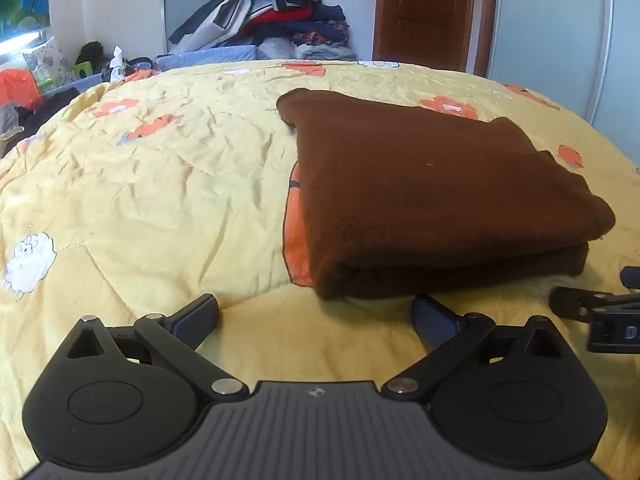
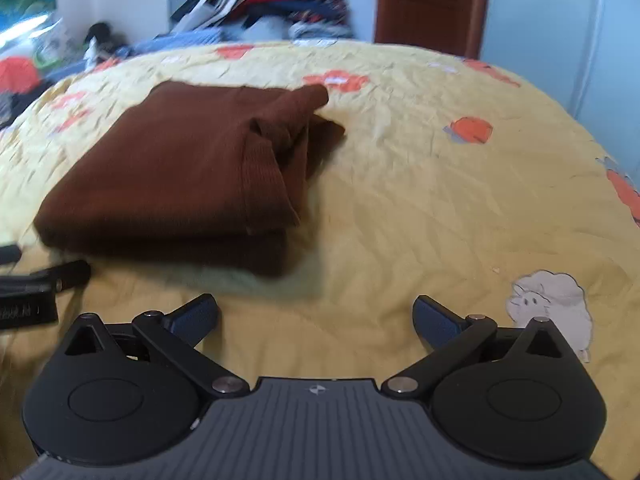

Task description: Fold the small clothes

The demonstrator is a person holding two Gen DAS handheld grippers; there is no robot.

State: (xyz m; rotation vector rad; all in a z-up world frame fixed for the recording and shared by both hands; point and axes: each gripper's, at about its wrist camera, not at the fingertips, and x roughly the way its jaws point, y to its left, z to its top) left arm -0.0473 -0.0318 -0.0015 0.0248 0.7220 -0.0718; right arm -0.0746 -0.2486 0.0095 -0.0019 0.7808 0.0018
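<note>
Yellow quilted bedspread [image 1: 168, 184] with orange flower and white sheep prints fills most of both wrist views; behind it, at the top of the frame, stand a pale wall, a brown wooden door [image 1: 424, 12] at upper right, and a heap of mixed clothes [image 1: 272, 16] at upper centre. Brown knitted garment [image 1: 432, 192], folded into a thick rectangular stack, lies flat on the bedspread: right of centre in the left wrist view, left of centre in the right wrist view, where a loose ribbed sleeve or cuff shows along its right edge. Left gripper [image 1: 316, 316], bottom centre, has its jaws spread wide, nothing between them, just short of the garment's near edge. Right gripper [image 2: 316, 316], bottom centre, likewise stands wide apart and empty over bare bedspread, right of the garment.
</note>
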